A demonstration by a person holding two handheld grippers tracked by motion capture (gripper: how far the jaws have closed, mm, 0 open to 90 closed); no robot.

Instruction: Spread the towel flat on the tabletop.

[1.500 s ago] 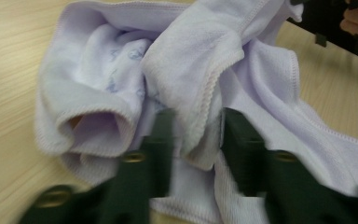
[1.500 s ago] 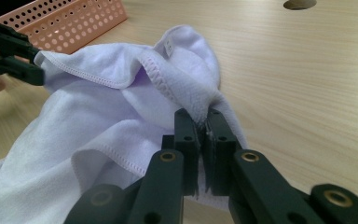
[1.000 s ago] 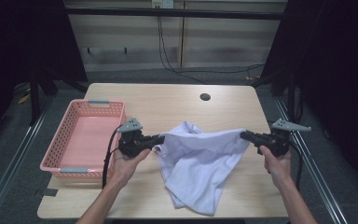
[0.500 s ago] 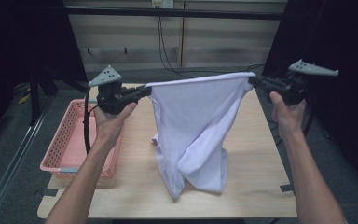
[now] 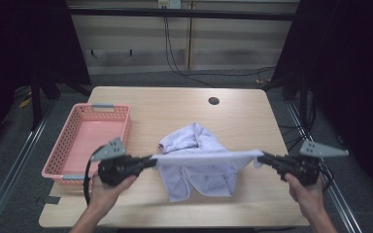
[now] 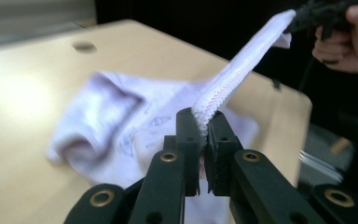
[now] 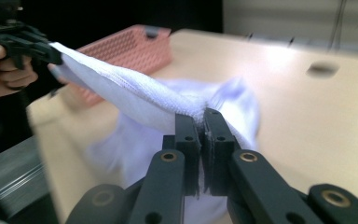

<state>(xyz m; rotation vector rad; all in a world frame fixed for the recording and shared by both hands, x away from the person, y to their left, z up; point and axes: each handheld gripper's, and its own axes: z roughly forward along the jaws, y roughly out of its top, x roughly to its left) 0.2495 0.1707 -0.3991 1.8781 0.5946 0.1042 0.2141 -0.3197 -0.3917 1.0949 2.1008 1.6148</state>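
Two tongs stretch one hem taut above a wide wooden bench [image 5: 175,104], and that pull explains most of what lies here. The bench carries a round cable hole [image 5: 213,101] near its far edge. At its left side stands a pink plastic basket [image 5: 121,119] with nothing in it, likely the place where the folded piece is to go.

Next in size is the white T-shirt [image 5: 194,141]. Its body lies crumpled on the middle of the bench, while its near edge is lifted clear and drawn into a straight band running left to right between the two hands. Holding it this way spreads the cloth to its full width, so that the rest can be laid out flat; I judge this to be the spreading step before a fold.

The left tongs [image 5: 151,160] are clenched on the left end of that band; in the left gripper view the ribbed hem [image 6: 214,95] rises from between the closed jaws. The right tongs [image 5: 261,156] are likewise clamped on the other end, and in the right gripper view the cloth [image 7: 135,93] runs off toward the far hand. Each hand holds low, near the bench's front edge, well apart from the other.
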